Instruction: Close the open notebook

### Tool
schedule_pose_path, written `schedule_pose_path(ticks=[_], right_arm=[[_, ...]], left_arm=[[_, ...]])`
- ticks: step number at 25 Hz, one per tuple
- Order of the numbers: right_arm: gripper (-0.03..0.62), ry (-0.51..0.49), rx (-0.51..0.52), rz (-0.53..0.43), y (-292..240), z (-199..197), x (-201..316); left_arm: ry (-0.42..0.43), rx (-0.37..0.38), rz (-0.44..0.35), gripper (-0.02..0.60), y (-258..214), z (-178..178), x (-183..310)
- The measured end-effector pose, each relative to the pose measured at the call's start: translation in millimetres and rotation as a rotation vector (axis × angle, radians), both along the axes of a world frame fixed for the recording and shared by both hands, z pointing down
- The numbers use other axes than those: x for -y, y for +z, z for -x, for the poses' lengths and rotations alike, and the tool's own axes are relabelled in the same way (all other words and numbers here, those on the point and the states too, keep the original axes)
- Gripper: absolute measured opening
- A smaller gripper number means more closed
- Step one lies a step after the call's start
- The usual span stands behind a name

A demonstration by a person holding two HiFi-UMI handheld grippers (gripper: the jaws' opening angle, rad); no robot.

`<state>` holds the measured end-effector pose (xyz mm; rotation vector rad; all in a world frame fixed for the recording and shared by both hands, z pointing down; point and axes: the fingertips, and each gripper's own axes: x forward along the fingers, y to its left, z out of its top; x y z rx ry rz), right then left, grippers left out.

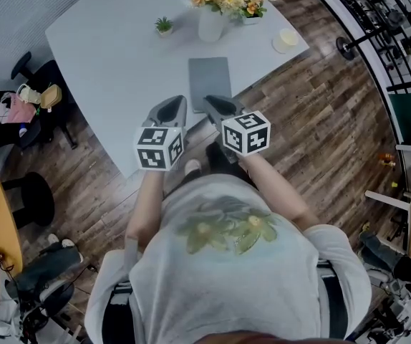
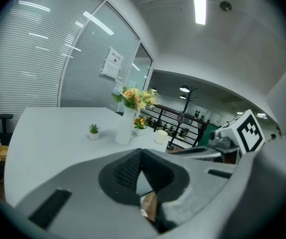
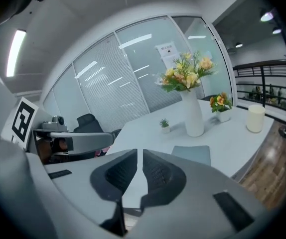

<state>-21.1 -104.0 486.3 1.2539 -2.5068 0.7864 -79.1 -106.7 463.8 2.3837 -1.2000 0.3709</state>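
A thin grey notebook (image 1: 209, 82) lies closed and flat on the white table (image 1: 105, 56), close to its near edge; it also shows in the right gripper view as the notebook (image 3: 190, 156). Both grippers hang side by side in the air just short of that edge, above the wooden floor. My left gripper (image 1: 172, 106) has its jaw tips meeting, with nothing between them (image 2: 142, 154). My right gripper (image 1: 218, 104) is all but closed, with only a thin slit between the pads (image 3: 143, 156), and it holds nothing. Neither gripper touches the notebook.
Behind the notebook stands a white vase of flowers (image 1: 211, 21). A small potted plant (image 1: 163, 26) is to its left, a second small flower pot (image 3: 222, 108) and a white candle (image 1: 286, 40) to its right. An office chair (image 1: 39, 95) stands left of the table.
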Motion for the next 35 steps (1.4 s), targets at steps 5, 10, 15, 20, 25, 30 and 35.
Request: schedule_pose_path(ticks=[5, 10, 15, 20, 25, 30, 35], right_arm=[[0.020, 0.014, -0.096, -0.118, -22.0, -0.7, -12.9], [0.017, 0.036, -0.153, -0.167, -28.6, -0.3, -27.8], [0.017, 0.067, -0.156, -0.189, -36.6, -2.6, -39.5], [0.017, 0.072, -0.153, -0.206, -44.2, -2.1, -47.6], [0.017, 0.065, -0.163, -0.206, -44.1, -4.7, -54.4], [0.017, 0.067, -0.173, -0.203, -43.5, -8.0, -57.6], [0.017, 0.074, -0.193, -0.191, -36.7, -8.1, -60.2]], left_arm=[[0.021, 0.020, -0.066, 0.003, -18.2, -6.0, -9.9], [0.030, 0.023, -0.105, 0.003, -28.9, -11.0, -21.2], [0.038, 0.009, -0.107, 0.003, -30.1, -12.6, -32.5], [0.033, -0.021, -0.094, 0.003, -30.8, -13.0, -39.1], [0.047, -0.019, -0.108, 0.003, -34.3, -19.4, -44.8], [0.053, -0.028, -0.103, 0.003, -33.6, -22.8, -48.2], [0.059, -0.028, -0.094, 0.003, -29.4, -22.4, -51.4]])
